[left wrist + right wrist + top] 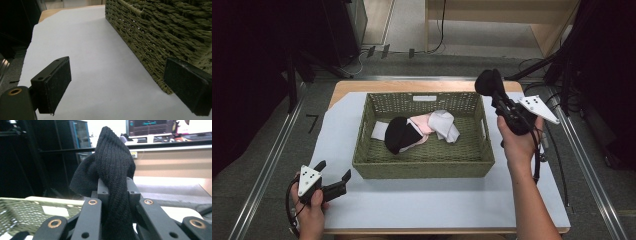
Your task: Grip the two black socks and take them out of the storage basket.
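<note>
1. The black sock (pixel 113 162) is ribbed knit, bunched into a lump that sticks up past the jaw tips, its long axis running along the jaws.
2. The right gripper (pixel 498 98) is clenched on it, held up above the woven basket's (pixel 422 167) far right corner.
3. That olive wicker basket holds more socks, black (pixel 396 134), pink (pixel 422 123) and white (pixel 444 123).
4. The left gripper (pixel 333 174) sits released on the pale table cover (pixel 95 62), jaws wide.

The left tool (pixel 333 176) is held low at the near left, jaws spread wide. The right tool (pixel 492 89) is raised at the far right, jaws clamped together.
</note>
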`<state>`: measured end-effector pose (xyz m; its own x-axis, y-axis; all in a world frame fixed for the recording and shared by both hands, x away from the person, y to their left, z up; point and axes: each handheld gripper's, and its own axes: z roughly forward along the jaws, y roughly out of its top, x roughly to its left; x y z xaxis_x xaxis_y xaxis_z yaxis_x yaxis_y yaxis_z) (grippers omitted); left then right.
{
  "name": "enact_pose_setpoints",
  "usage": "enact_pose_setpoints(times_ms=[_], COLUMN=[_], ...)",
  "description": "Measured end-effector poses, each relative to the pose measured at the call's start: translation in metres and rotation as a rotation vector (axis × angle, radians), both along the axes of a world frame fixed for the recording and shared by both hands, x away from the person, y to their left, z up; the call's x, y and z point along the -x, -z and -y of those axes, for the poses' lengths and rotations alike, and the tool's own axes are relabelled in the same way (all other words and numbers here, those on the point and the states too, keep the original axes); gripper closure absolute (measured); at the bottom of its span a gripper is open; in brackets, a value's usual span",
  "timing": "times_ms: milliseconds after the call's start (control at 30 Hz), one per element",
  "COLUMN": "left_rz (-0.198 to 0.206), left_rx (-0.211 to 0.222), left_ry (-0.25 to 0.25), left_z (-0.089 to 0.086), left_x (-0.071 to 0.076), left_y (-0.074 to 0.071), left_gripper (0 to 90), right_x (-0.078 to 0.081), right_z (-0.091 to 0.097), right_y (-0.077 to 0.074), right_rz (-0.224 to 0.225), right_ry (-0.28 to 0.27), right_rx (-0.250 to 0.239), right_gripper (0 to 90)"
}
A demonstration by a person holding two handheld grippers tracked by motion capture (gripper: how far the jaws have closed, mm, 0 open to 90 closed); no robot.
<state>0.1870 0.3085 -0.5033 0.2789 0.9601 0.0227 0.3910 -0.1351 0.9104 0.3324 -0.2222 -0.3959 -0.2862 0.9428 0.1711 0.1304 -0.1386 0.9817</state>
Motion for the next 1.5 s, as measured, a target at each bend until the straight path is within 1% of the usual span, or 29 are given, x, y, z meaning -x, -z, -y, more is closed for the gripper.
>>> enact_pose_setpoints(times_ms=[133, 167, 200, 233, 267, 300, 333, 400, 433, 467, 533, 600, 633, 700, 767, 800, 833, 867, 900, 933, 967, 1000, 1133, 1267, 1300, 1333, 1400, 1433, 1500], left_rz=[0.001, 0.002, 0.002, 0.002, 0.002, 0.001, 0.001, 0.002, 0.002, 0.002, 0.001, 0.001, 0.001, 0.003, 0.002, 0.002, 0.004, 0.003, 0.003, 0.005, 0.004, 0.004, 0.003, 0.004, 0.004, 0.004, 0.004, 0.004, 0.004], left_rx=[0.001, 0.001, 0.001, 0.001, 0.001, 0.002, 0.002, 0.001, 0.001, 0.001, 0.0, 0.001, 0.001, 0.002, 0.0, 0.0, 0.001, 0.0, 0.0, 0.002, 0.002, 0.002, 0.0, -0.002, -0.004, -0.005, -0.004, -0.004, -0.003], left_ry=[-0.001, -0.002, -0.002, -0.001, -0.001, 0.0, 0.0, -0.002, -0.002, -0.002, -0.002, -0.002, -0.002, -0.001, -0.002, -0.002, -0.003, -0.003, -0.003, -0.002, -0.001, -0.001, -0.002, -0.002, -0.002, -0.002, -0.001, -0.001, -0.001], left_z=[0.0, 0.0, 0.0, 0.0, 0.0, 0.0, 0.0, 0.0, 0.0, 0.0, 0.0, 0.0, 0.0, 0.0, 0.0, 0.0, 0.001, 0.001, 0.001, 0.001, 0.0, 0.0, 0.001, 0.001, 0.001, 0.001, 0.001, 0.001, 0.001], left_x=[0.0, 0.0, 0.0, 0.0, 0.0, 0.0, 0.0, 0.0, 0.0, 0.0, 0.001, 0.001, 0.001, 0.0, 0.001, 0.001, 0.001, 0.001, 0.001, 0.001, 0.001, 0.001, 0.001, 0.001, 0.0, 0.0, 0.0, 0.0, 0.001], left_y=[0.0, 0.0, 0.0, 0.0, 0.0, 0.0, 0.0, 0.0, 0.0, 0.0, 0.0, 0.0, 0.0, 0.0, 0.0, 0.0, 0.0, 0.0, 0.0, 0.0, 0.0, 0.0, 0.0, 0.0, 0.0, 0.0, 0.0, 0.0, 0.0], left_gripper=[9.2, 9.3, 9.2, 9.2, 9.2, 9.3, 9.3, 9.2, 9.2, 9.2, 9.2, 9.2, 9.3, 9.2, 9.2, 9.2, 9.2, 9.2, 9.3, 9.2, 9.3, 9.3, 9.2, 9.3, 9.2, 9.2, 9.3, 9.3, 9.3], right_x=[0.002, 0.002, 0.002, 0.002, 0.002, 0.001, 0.001, -0.001, -0.001, -0.001, -0.001, -0.001, -0.001, 0.0, 0.0, 0.001, 0.002, 0.002, 0.002, 0.002, 0.003, 0.003, 0.005, 0.007, 0.008, 0.009, 0.009, 0.009, 0.009], right_z=[0.014, 0.021, 0.021, 0.028, 0.028, 0.035, 0.035, 0.046, 0.046, 0.054, 0.06, 0.065, 0.065, 0.072, 0.073, 0.074, 0.075, 0.076, 0.076, 0.077, 0.077, 0.077, 0.079, 0.08, 0.079, 0.077, 0.074, 0.067, 0.059], right_y=[0.008, 0.014, 0.014, 0.023, 0.023, 0.034, 0.034, 0.053, 0.053, 0.066, 0.079, 0.09, 0.09, 0.103, 0.106, 0.11, 0.115, 0.117, 0.117, 0.12, 0.12, 0.12, 0.111, 0.102, 0.094, 0.09, 0.086, 0.076, 0.066], right_rz=[-0.02, -0.036, -0.036, -0.061, -0.061, -0.091, -0.091, -0.142, -0.142, -0.187, -0.222, -0.248, -0.248, -0.277, -0.289, -0.296, -0.319, -0.331, -0.331, -0.331, -0.326, -0.326, -0.309, -0.294, -0.27, -0.244, -0.239, -0.218, -0.195], right_ry=[0.027, 0.044, 0.044, 0.056, 0.056, 0.073, 0.073, 0.105, 0.105, 0.127, 0.151, 0.169, 0.169, 0.191, 0.193, 0.194, 0.213, 0.216, 0.216, 0.195, 0.191, 0.191, 0.24, 0.251, 0.25, 0.25, 0.243, 0.233, 0.225], right_rx=[0.004, 0.012, 0.012, 0.021, 0.021, 0.028, 0.028, 0.028, 0.028, 0.017, 0.022, 0.031, 0.031, 0.045, 0.045, 0.044, 0.08, 0.089, 0.089, 0.067, 0.067, 0.067, 0.067, 0.033, 0.011, 0.015, 0.02, 0.039, 0.044], right_gripper=[80.5, 80.5, 80.5, 80.4, 80.4, 80.4, 80.4, 80.2, 80.2, 80.2, 80.2, 80.1, 80.1, 79.7, 79.4, 77.7, 68.1, 61.3, 61.3, 45.2, 40.2, 40.2, 25.2, 25.8, 28.2, 28.5, 28.1, 28.0, 27.9])
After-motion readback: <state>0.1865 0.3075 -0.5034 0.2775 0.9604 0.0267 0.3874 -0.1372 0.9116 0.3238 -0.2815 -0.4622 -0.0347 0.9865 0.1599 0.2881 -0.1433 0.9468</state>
